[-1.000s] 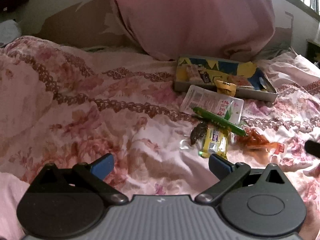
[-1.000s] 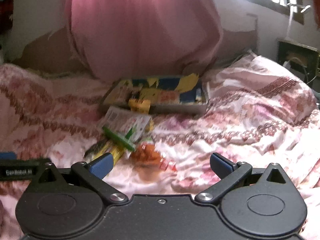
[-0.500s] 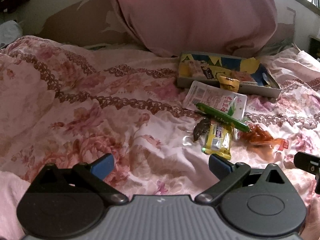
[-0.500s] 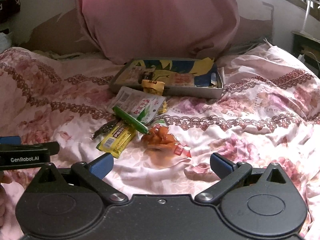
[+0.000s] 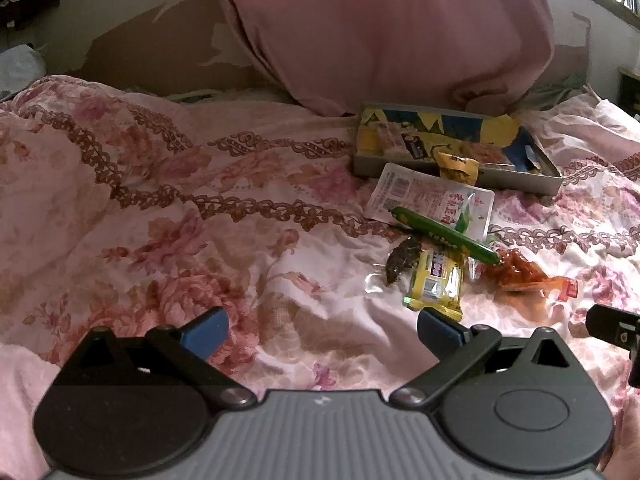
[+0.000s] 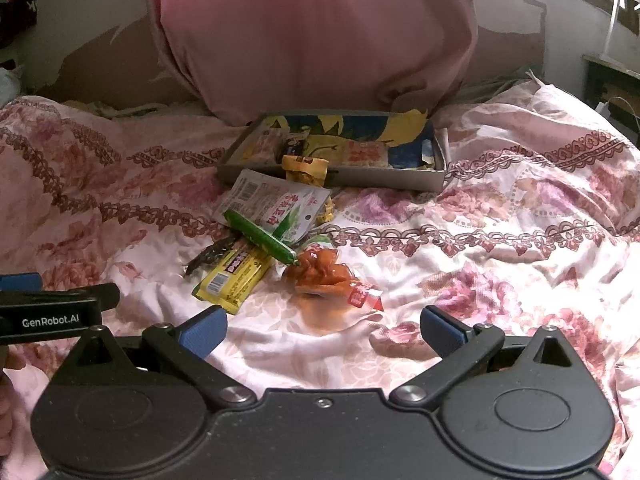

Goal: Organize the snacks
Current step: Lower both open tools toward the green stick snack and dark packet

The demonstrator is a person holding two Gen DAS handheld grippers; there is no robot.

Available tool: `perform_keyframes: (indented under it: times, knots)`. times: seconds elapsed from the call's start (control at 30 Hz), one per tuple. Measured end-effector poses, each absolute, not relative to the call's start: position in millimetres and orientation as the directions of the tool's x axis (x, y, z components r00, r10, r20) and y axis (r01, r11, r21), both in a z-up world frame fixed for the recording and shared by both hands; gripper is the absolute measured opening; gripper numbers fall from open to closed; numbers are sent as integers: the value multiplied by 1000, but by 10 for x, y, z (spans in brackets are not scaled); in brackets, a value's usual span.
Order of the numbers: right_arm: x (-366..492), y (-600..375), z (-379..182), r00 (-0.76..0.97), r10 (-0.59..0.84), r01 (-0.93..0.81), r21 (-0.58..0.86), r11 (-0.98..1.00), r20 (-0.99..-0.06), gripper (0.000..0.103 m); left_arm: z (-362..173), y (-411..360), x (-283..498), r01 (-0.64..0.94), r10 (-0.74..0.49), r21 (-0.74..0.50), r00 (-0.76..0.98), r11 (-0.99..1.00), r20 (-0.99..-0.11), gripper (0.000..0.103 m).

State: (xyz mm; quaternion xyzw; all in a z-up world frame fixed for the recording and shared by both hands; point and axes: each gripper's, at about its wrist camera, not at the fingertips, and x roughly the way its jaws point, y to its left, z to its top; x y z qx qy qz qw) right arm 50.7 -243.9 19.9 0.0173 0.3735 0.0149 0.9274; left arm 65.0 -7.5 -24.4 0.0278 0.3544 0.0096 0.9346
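A pile of snacks lies on the floral bedspread: a green stick [image 5: 444, 235] [image 6: 260, 237] across a white packet [image 5: 430, 199] [image 6: 276, 205], a yellow bar [image 5: 438, 276] [image 6: 234, 276], a dark snack [image 5: 402, 258] [image 6: 210, 256], an orange-red packet [image 5: 520, 274] [image 6: 326, 274] and a small yellow pack [image 5: 458, 165] [image 6: 306, 169] leaning on a shallow grey box [image 5: 520, 182] [image 6: 380, 180] that holds several snacks. My left gripper [image 5: 320, 330] is open and empty, left of and nearer than the pile. My right gripper [image 6: 324, 330] is open and empty, just short of the orange-red packet.
A large pink pillow [image 5: 384, 32] [image 6: 312, 36] stands behind the box against a peeling wall. The crumpled bedspread [image 5: 160, 208] [image 6: 520, 248] spreads to both sides. The left gripper's body [image 6: 56, 312] shows at the left edge of the right wrist view.
Both grippers have drawn back and steadied, with the right view swinging left so the snack pile sits more central. Both grippers stay open. The snacks have not moved.
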Motion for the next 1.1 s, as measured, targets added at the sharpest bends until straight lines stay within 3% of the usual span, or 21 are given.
perform_keyframes:
  times: [0.53,1.1]
  knots:
    - [686,-2529,154,693,77,9,115,993,-717,102,-281,-84,954,-6,16,17,707,1000,-707,103]
    - [1101,-2615,143,682,95,-38,94,995,-725,102,-329,-236,1377,29,52,98,681,995,-730,103]
